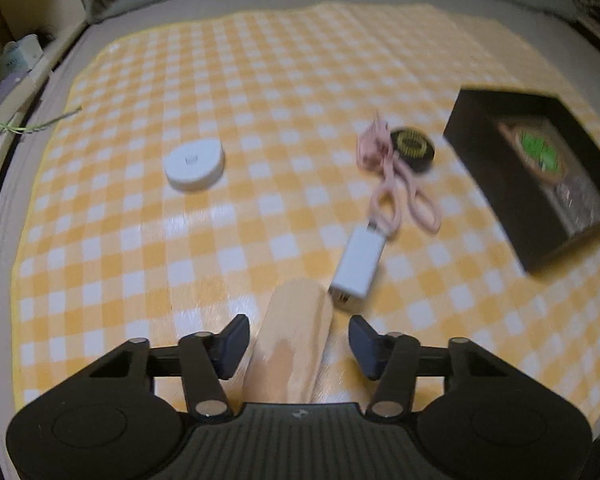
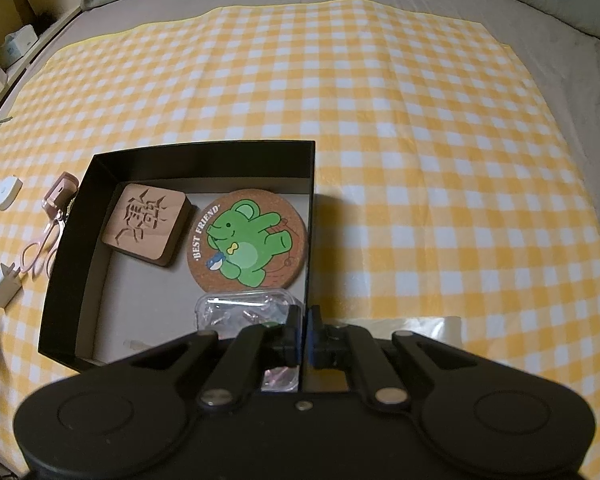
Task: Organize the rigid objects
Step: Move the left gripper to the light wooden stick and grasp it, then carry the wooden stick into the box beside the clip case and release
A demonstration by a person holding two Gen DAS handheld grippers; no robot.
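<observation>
Wooden stick lies between the left claw's jaws; right claw pinches the black box's wall.

Left wrist view: the left claw (image 1: 298,338) stands half open astride the wooden stick (image 1: 290,344), pads clear of it; its long axis runs straight ahead, tip just beside the white charger (image 1: 358,266), with the black box (image 1: 540,176) well off to the right. Right wrist view: the right claw (image 2: 303,334) is closed on the box's right wall (image 2: 310,240), beside the clear case (image 2: 244,312) inside.

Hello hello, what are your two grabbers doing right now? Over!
Left gripper jaws open around wooden stick, not pressing. Right gripper jaws shut on black box wall. White charger close beside stick tip.
</observation>
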